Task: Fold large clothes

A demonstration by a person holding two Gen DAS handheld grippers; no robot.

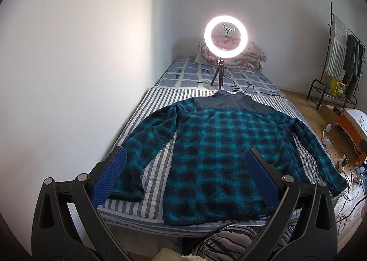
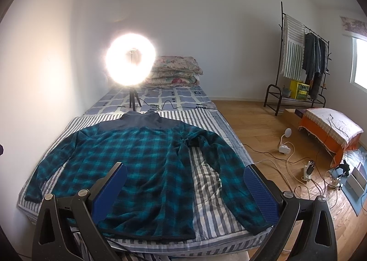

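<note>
A teal and black plaid fleece jacket (image 1: 220, 146) with a dark grey yoke and collar lies flat, back up, on the striped bed cover (image 1: 158, 167), sleeves spread to both sides. It also shows in the right wrist view (image 2: 137, 164). My left gripper (image 1: 185, 157) is open and empty, held above the jacket's hem near the foot of the bed. My right gripper (image 2: 185, 176) is open and empty, above the gap between the jacket's body and its right sleeve (image 2: 229, 169).
A lit ring light (image 1: 226, 36) on a small tripod stands on the bed behind the collar, its cable trailing right. Folded quilts (image 2: 174, 73) lie at the bed's head. A wall runs along the left. Right: wooden floor with cables (image 2: 298, 169), clothes rack (image 2: 305, 59), orange-covered bench (image 2: 330, 130).
</note>
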